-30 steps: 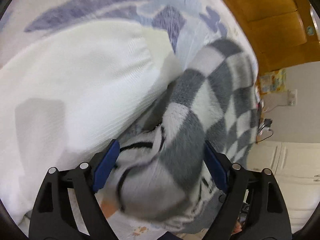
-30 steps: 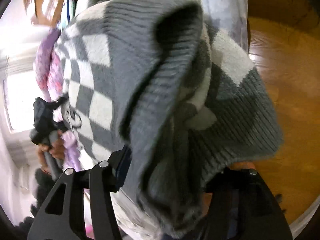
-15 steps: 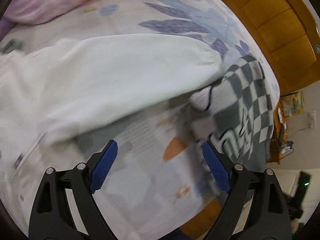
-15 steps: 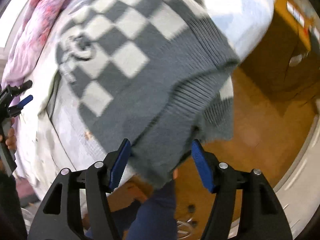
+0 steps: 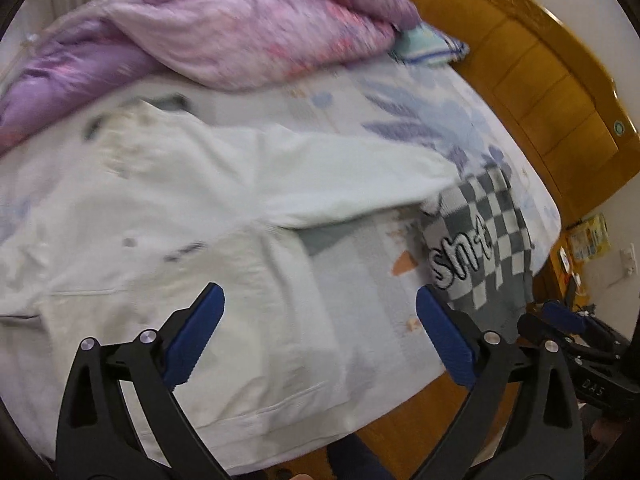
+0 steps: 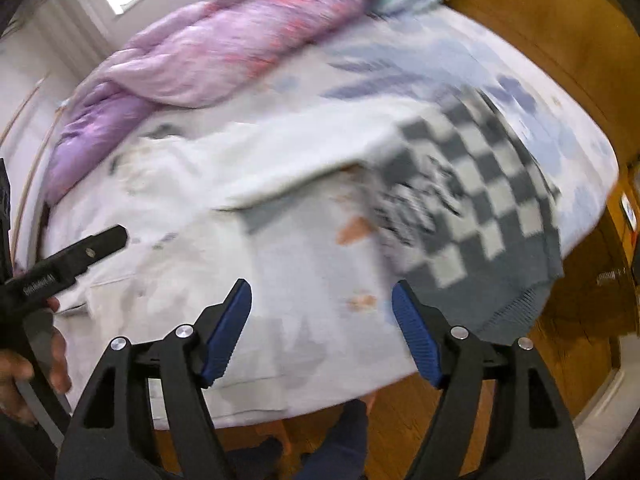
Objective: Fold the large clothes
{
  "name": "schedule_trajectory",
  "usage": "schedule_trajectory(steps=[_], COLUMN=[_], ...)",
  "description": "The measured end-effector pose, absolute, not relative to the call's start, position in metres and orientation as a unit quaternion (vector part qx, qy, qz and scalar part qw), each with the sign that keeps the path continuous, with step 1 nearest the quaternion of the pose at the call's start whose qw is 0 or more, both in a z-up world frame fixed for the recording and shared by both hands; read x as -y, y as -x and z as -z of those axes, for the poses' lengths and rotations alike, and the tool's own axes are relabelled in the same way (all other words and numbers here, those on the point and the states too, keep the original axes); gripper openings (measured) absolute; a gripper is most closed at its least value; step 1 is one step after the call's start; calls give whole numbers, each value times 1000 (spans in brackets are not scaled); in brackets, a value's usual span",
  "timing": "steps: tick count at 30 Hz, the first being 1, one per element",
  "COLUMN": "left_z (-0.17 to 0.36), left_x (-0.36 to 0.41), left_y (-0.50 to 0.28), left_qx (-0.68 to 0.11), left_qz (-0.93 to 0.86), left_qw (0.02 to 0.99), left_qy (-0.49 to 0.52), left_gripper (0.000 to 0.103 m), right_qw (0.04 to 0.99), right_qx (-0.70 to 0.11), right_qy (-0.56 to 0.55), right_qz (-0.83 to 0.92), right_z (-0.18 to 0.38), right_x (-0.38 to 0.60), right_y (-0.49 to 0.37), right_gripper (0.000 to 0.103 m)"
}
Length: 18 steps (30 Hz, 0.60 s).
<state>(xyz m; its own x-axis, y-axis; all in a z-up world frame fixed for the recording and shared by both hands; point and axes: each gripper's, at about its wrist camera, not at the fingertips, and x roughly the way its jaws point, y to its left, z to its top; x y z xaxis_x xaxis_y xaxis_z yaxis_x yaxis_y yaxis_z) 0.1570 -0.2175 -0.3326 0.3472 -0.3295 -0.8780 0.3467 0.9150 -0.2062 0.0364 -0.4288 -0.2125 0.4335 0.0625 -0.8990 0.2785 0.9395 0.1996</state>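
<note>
A grey-and-white checkered sweater [image 5: 492,248] lies folded at the right edge of the bed, its hem hanging over the side; it also shows in the right wrist view [image 6: 480,208]. A large white garment [image 5: 192,208] lies spread across the bed to its left, one sleeve reaching the sweater; it also shows in the right wrist view [image 6: 224,184]. My left gripper [image 5: 318,332] is open and empty above the bed's front edge. My right gripper [image 6: 322,324] is open and empty, also pulled back above the front edge.
A purple-pink quilt [image 5: 224,36] is bunched at the back of the bed. A wooden headboard [image 5: 540,80] runs along the right. The wooden floor [image 6: 568,344] lies below the bed edge. The other gripper's handle [image 6: 68,264] shows at the left of the right wrist view.
Both grippers let go of the checkered sweater, which now lies on the bed. Both have drawn back and up, so the whole bed is in view.
</note>
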Motion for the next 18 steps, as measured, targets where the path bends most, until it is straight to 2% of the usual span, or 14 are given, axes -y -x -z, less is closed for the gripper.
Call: schedule_trajectory(steps=[2,8,12,18], left_z=[307,226,176,124], left_x=[191,114,73,30], left_y=[-147,-113,-86,-68], left_qx=[-518,-460,-424,-419], left_qz=[197,146,110,76], left_qw=[832,875,899,905], left_qy=[-7,-19,-26,-9], left_gripper=[97,98,98,98], right_qw=[840,868,886,900], right_qx=[-517,-481,-454,-429], right_qy=[-153,-115,-87,-70], right_qz=[53,28,13,-2], right_z=[191,117,68,13], right_x=[397,312,269,238], right_y=[-39,-40,-30,-18], right_gripper=[83,92,93,93])
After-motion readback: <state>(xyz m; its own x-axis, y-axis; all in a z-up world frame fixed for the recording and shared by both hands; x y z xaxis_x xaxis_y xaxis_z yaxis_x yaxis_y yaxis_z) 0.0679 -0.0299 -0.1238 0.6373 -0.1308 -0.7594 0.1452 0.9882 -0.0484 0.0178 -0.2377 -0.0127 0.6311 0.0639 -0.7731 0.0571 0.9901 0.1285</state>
